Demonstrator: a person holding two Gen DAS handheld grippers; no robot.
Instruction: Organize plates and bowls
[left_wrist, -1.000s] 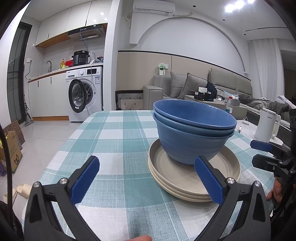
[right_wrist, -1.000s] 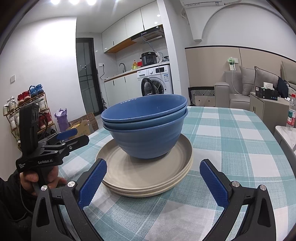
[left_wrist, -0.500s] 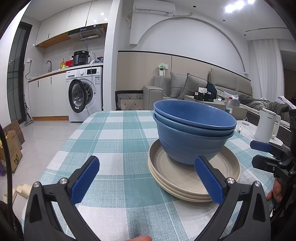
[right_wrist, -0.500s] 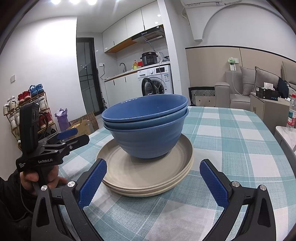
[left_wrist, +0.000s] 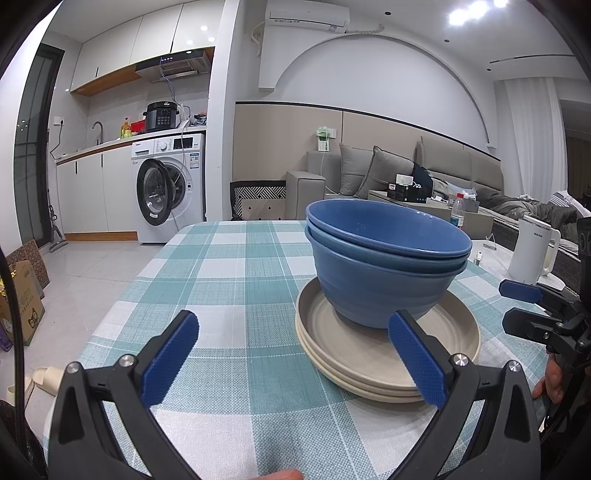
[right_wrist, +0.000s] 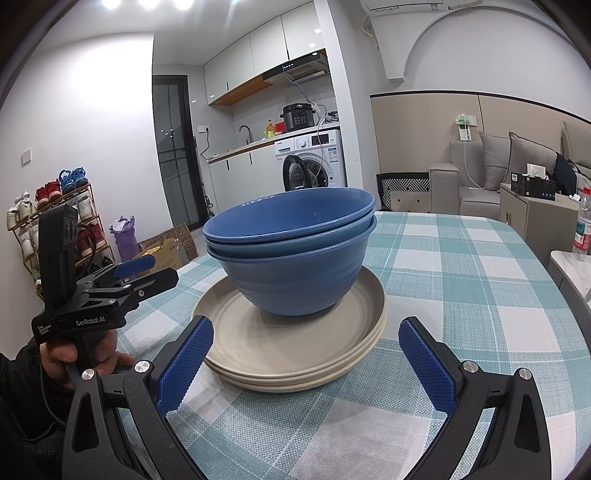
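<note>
I count three blue bowls (left_wrist: 384, 266), one inside the other, in one stack. Under them I count three cream plates (left_wrist: 354, 354), also in one stack. The bowls sit on the top plate. All of it sits on one worktop (left_wrist: 236, 280) with a green and white check cloth.

I have two claws: my left claw (left_wrist: 291, 360) and my right claw (right_wrist: 306, 363). Each claw has two blue pads, spread wide apart and holding nothing. Off the worktop I see one white kettle (left_wrist: 532, 251) and one washing machine (left_wrist: 168, 188).
</note>
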